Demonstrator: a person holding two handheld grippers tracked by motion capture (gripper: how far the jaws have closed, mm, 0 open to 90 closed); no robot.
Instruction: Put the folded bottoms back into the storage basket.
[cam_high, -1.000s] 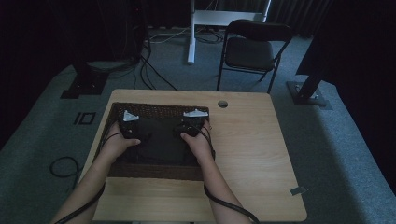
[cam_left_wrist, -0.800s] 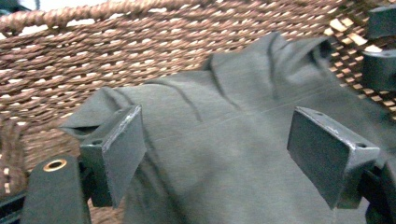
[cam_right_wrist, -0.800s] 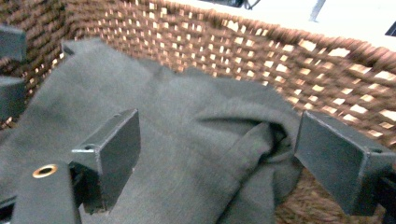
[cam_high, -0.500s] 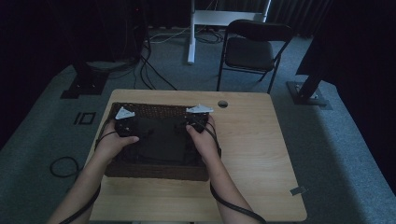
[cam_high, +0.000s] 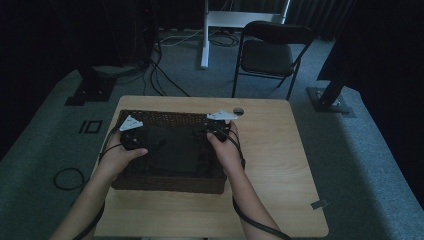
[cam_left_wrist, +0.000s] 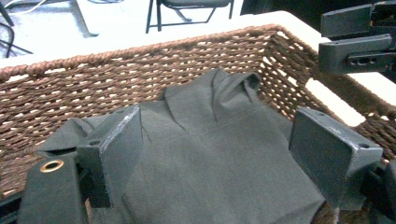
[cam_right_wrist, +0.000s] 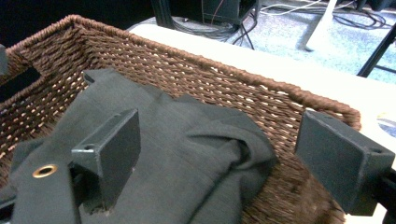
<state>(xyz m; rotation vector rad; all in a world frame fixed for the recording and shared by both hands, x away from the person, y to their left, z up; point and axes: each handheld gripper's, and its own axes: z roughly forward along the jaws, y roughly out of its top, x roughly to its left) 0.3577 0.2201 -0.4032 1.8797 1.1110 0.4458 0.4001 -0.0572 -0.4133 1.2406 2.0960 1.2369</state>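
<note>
Dark cloth (cam_left_wrist: 210, 154) lying folded inside the wicker basket (cam_high: 165, 118), left gripper (cam_left_wrist: 224, 154) and right gripper (cam_right_wrist: 219, 158) held wide above it, cloth's near edge cut off, contact apparently none.

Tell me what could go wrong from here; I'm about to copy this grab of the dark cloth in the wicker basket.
The left gripper and right gripper both hover open over the folded dark cloth, so each may pinch only the top layer and unfold it. The cloth's far edge lies against the basket wall, so a jaw could snag the weave and drag the basket.
</note>
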